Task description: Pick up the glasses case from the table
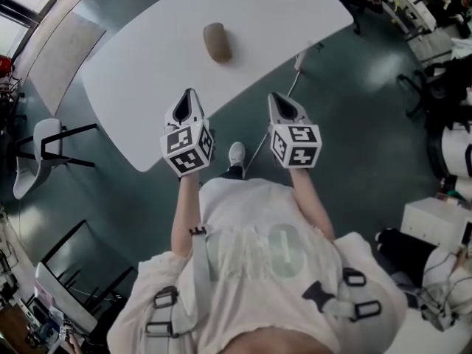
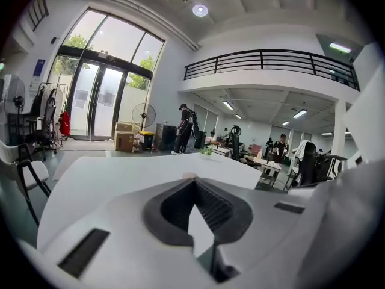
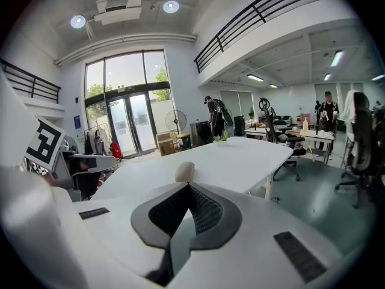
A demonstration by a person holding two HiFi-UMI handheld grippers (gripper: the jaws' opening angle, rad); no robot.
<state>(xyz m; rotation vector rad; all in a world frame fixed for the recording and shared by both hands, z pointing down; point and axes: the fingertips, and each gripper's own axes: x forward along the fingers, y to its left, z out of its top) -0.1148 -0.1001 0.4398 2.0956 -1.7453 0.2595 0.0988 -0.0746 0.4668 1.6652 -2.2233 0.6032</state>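
The glasses case (image 1: pixel 217 41) is a tan oval case lying on the white table (image 1: pixel 280 28), beyond both grippers. My left gripper (image 1: pixel 189 94) hangs over the table's near edge, short of the case, jaws shut on nothing. My right gripper (image 1: pixel 275 96) is level with it at the table's near right edge, also shut and empty. In the left gripper view only the top of the case (image 2: pixel 189 176) peeks over the shut jaw tips (image 2: pixel 194 183). In the right gripper view the case (image 3: pixel 184 171) lies just past the shut tips (image 3: pixel 187 187), slightly left.
A white chair (image 1: pixel 37 153) stands left of the table. Office chairs (image 1: pixel 435 87) and a white box (image 1: pixel 435 223) crowd the right side. A table leg with a cable (image 1: pixel 299 61) runs down near the right gripper. A small plant (image 3: pixel 221 136) sits at the table's far end.
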